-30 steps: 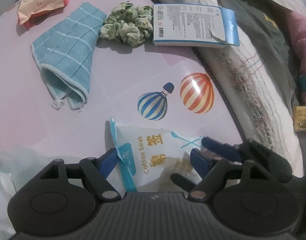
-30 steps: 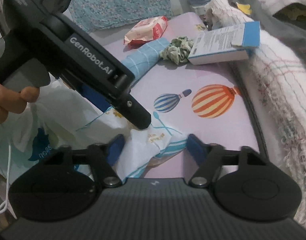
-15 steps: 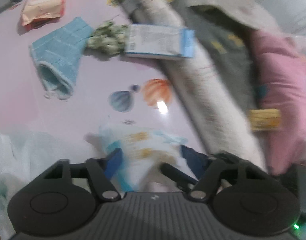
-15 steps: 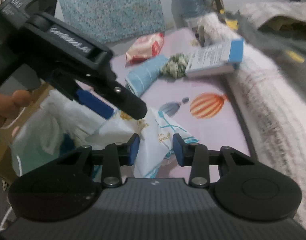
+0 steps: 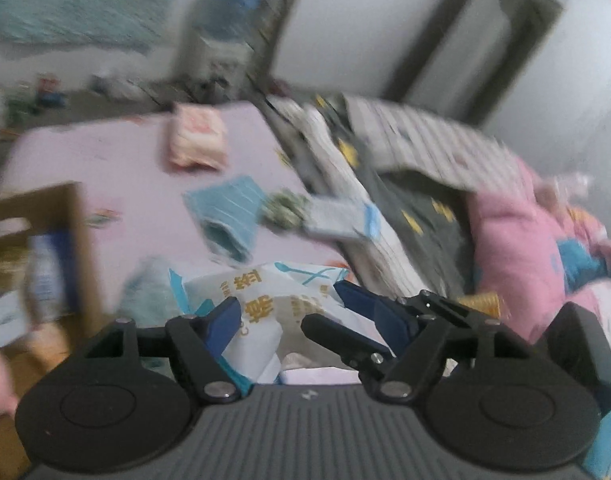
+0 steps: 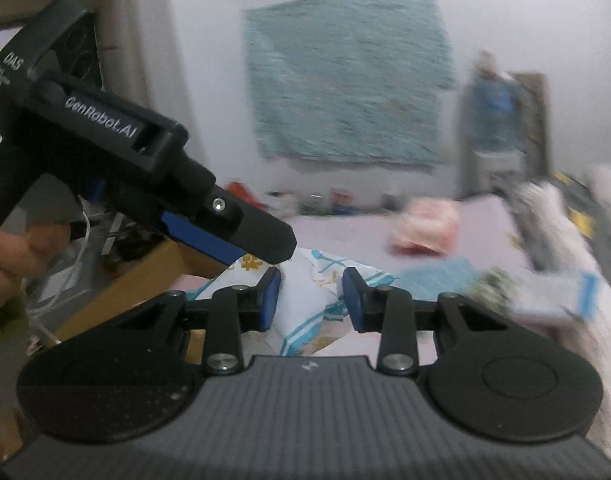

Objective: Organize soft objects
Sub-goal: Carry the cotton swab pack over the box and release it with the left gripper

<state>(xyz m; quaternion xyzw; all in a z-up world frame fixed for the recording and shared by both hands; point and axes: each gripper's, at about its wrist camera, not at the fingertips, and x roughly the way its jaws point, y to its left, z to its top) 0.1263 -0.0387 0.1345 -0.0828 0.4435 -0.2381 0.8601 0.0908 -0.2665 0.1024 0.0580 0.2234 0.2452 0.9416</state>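
Note:
A white and blue cotton swab packet is held up above the pink bed sheet between both grippers. My left gripper is shut on the packet's one side. My right gripper is shut on the other side of the packet. The left gripper's black body shows in the right wrist view, touching the packet from the left. A blue checked cloth, a green scrunchie, a white and blue box and a pink wipes pack lie on the sheet behind.
A brown cardboard box stands at the left with items inside. A white rolled blanket, grey bedding and a pink quilt lie along the right. A teal cloth hangs on the far wall.
Both grippers have lifted the cotton swab packet off the sheet and tilted upward, so the room's walls now show. The right gripper closed on the packet.

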